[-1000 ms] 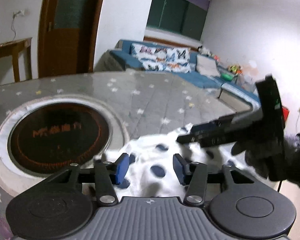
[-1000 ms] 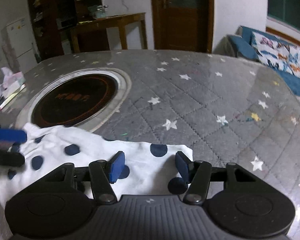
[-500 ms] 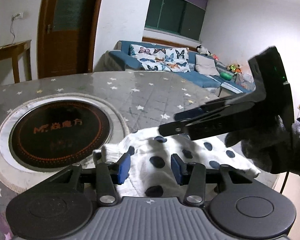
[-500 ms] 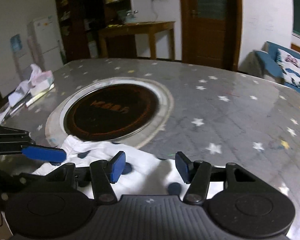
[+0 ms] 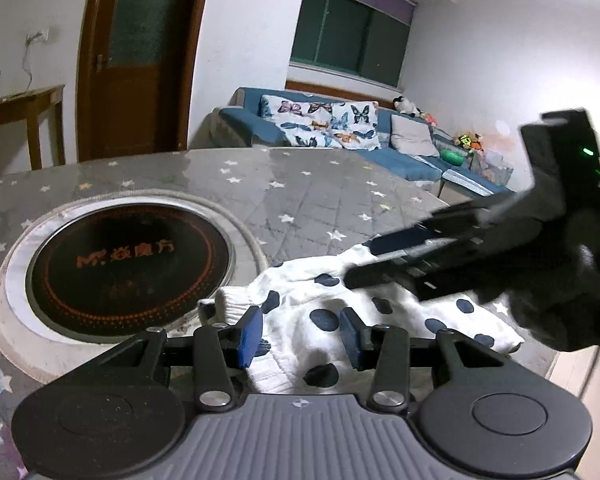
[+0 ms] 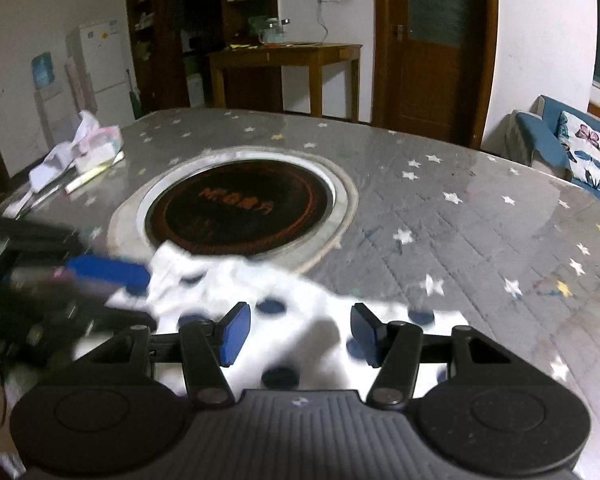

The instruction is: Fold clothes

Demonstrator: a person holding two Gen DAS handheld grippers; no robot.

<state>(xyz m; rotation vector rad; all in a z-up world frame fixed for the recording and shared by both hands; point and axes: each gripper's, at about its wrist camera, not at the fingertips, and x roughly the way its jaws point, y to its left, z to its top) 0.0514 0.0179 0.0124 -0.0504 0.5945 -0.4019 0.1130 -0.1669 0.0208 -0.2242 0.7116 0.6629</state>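
Two hand-held grippers hang over one garment [image 5: 308,320], a white cloth with dark blue dots lying rumpled on the surface [image 5: 308,192], just beside the near rim of the round black cooktop [image 5: 128,264] set into it.

From the left wrist view, the left hand-held gripper [image 5: 300,334] has its blue pads partly apart, with the garment lying below and between them; the pads do not visibly press on the cloth, and nothing is seen gripped. A rolled white edge of the garment lies just past its left pad, toward the cooktop.

The right hand-held gripper [image 6: 300,334] also stands partly open above the garment's other end, the dotted cloth spread under and ahead of its pads, apart from them. In the left wrist view this gripper [image 5: 384,258] reaches in from the right, held by a dark-gloved hand [image 5: 572,304], its tip over the garment's far edge. In the right wrist view, blurred, the left gripper's blue pad [image 6: 108,270] sits at the garment's end nearest the cooktop.
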